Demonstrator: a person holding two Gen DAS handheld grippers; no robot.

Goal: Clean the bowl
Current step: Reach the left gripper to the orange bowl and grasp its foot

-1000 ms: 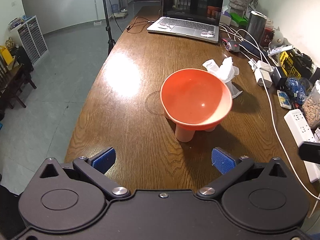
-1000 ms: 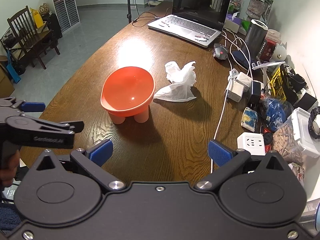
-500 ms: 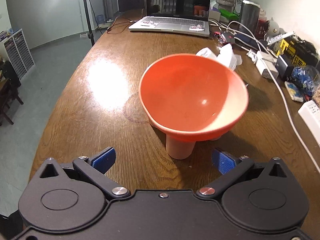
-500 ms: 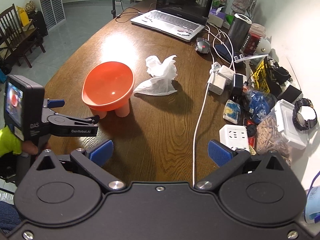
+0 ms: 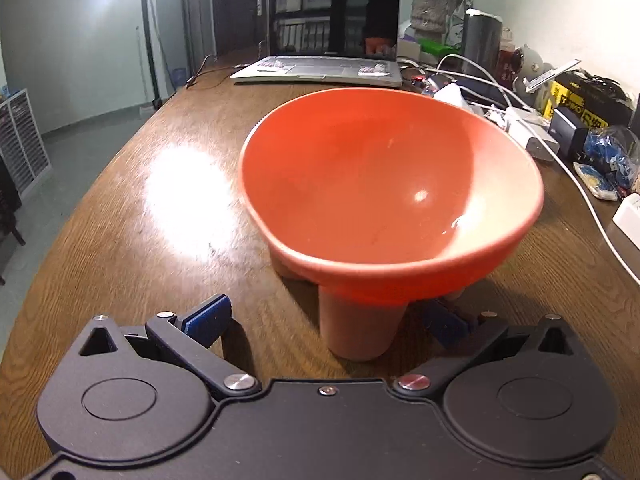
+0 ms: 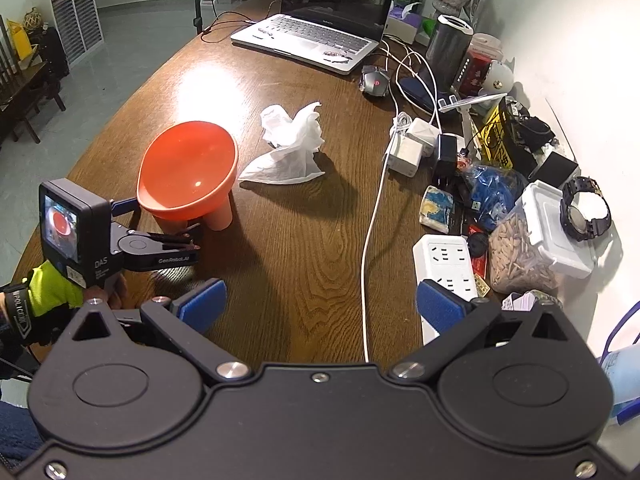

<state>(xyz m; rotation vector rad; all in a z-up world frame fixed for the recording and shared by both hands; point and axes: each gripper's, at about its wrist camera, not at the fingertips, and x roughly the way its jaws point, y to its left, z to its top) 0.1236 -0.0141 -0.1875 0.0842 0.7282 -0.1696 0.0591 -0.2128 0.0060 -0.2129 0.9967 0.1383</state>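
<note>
An orange bowl on short legs stands on the wooden table; its inside looks glossy. My left gripper is open, low at the table, with its blue pads on either side of the bowl's near leg, not touching it. In the right wrist view the same bowl sits at the left with the left gripper against its near side, held by a gloved hand. A crumpled white tissue lies just right of the bowl. My right gripper is open and holds nothing, well short of the tissue.
An open laptop stands at the far end. Along the right wall lie a white cable, a power strip, chargers, a mouse, a plastic tub and a watch. The table's left edge drops to the floor.
My left gripper has moved forward and down to the bowl, so its fingers now flank the near leg. The right gripper has drawn slightly closer to the table and stayed open.
</note>
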